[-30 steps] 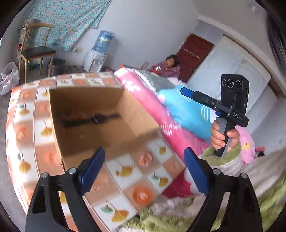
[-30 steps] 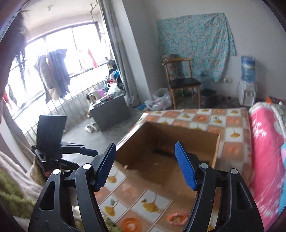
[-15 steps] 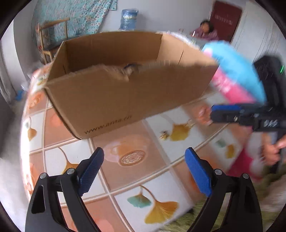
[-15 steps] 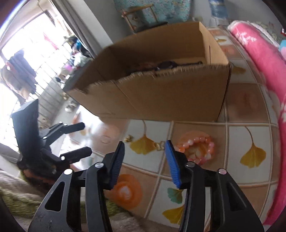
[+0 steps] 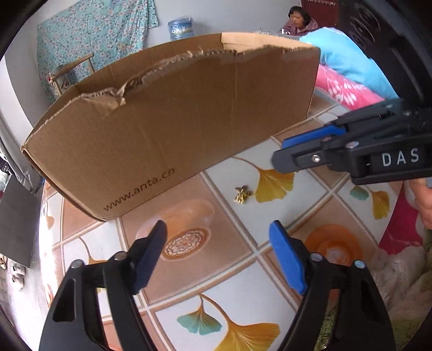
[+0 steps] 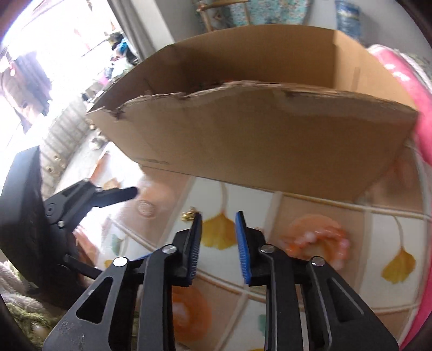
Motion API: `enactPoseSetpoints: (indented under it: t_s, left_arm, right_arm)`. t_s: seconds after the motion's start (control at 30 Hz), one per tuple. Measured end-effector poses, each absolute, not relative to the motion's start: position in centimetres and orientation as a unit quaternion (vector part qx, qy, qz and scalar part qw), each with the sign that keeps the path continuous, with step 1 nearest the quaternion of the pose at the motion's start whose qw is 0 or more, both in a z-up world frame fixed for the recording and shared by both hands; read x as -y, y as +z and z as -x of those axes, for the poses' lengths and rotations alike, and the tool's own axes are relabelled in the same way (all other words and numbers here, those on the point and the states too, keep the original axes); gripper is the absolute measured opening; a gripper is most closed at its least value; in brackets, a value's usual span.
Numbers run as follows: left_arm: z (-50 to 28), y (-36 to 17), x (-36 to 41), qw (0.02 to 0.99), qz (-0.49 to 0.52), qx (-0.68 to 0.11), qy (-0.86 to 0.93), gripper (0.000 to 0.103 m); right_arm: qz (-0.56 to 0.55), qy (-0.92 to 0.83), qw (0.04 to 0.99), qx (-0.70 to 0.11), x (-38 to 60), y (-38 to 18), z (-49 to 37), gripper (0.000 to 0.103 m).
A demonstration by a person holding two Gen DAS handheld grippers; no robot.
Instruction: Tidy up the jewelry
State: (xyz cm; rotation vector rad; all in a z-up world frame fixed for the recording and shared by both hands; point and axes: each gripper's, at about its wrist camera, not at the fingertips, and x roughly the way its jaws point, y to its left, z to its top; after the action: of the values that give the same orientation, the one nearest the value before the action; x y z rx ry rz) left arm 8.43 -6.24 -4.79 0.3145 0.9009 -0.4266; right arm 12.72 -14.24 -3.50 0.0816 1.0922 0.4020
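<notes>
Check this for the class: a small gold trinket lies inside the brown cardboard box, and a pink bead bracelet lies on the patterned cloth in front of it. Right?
Not quite. The small gold trinket lies outside the brown cardboard box, on the patterned cloth in front of it, as the left wrist view shows. The pink bead bracelet does lie on the cloth.

Matt brown cardboard box (image 5: pixel 172 129) with torn rough rim; shiny gold metal charm (image 5: pixel 243 193); glossy printed tablecloth (image 5: pixel 229 270).

A pale wall (image 5: pixel 189 10) carries a hanging floral teal cloth (image 5: pixel 94 29), with a wooden chair (image 5: pixel 73 70) and a blue water jug (image 5: pixel 180 27) before it. Bright daylight floods through a window (image 6: pixel 40 40). Pink bedding (image 5: pixel 348 89) lies at right.
</notes>
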Motion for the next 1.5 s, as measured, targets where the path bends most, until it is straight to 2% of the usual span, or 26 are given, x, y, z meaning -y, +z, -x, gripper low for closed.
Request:
enactPoseSetpoints:
  t_s: [0.3, 0.43, 0.63, 0.73, 1.17, 1.5]
  left_arm:
    - [-7.8, -4.9, 5.7, 0.865, -0.147, -0.430, -0.212, 0.055]
    - [-7.8, -4.9, 5.6, 0.866, -0.143, -0.429, -0.215, 0.055]
    - [-7.7, -5.0, 5.4, 0.867, -0.140, -0.427, -0.216, 0.055]
    - [-7.6, -5.0, 5.1, 0.867, -0.136, -0.428, -0.217, 0.055]
    - [-7.5, -5.0, 4.7, 0.868, -0.136, -0.426, -0.217, 0.055]
    - [-7.4, -4.9, 4.7, 0.868, -0.139, -0.425, -0.214, 0.055]
  right_arm:
    - [-0.009, 0.217, 0.822, -0.526, 10.5, -4.7, -14.2, 0.016]
    - [0.002, 0.216, 0.819, -0.532, 9.6, -5.3, -14.2, 0.015]
    - [0.036, 0.204, 0.821, -0.533, 8.5, -6.3, -14.1, 0.002]
    - [0.039, 0.202, 0.822, -0.531, 8.7, -6.3, -13.9, 0.000]
    - [-0.039, 0.202, 0.834, -0.513, 12.4, -2.8, -13.2, 0.000]
    - [-0.041, 0.178, 0.843, -0.505, 13.5, -2.3, -13.9, 0.000]
